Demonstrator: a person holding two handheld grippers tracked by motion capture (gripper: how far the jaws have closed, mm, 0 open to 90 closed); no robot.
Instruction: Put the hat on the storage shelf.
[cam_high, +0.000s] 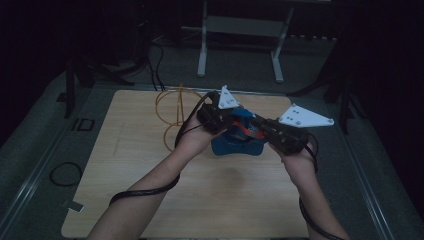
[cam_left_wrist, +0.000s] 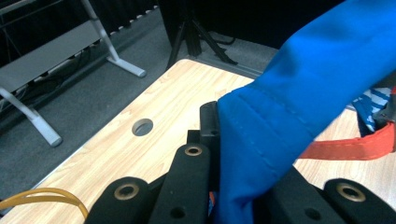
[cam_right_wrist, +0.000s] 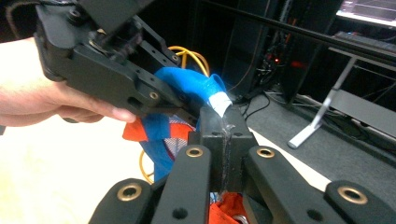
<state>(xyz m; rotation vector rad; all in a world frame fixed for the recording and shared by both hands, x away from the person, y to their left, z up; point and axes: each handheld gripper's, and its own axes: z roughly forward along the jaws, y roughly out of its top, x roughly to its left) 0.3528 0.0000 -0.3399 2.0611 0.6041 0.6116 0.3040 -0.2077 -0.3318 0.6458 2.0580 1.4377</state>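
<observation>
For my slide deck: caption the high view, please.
Both hand-held tongs, left and right, grip a blue fabric item above a wooden table.

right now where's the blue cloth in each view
high view: blue cloth at table centre, between both claws.
left gripper view: right half, clamped in the left claw.
right gripper view: centre left, its tip pinched by the right claw.
shared landmark: yellow cable.
</observation>
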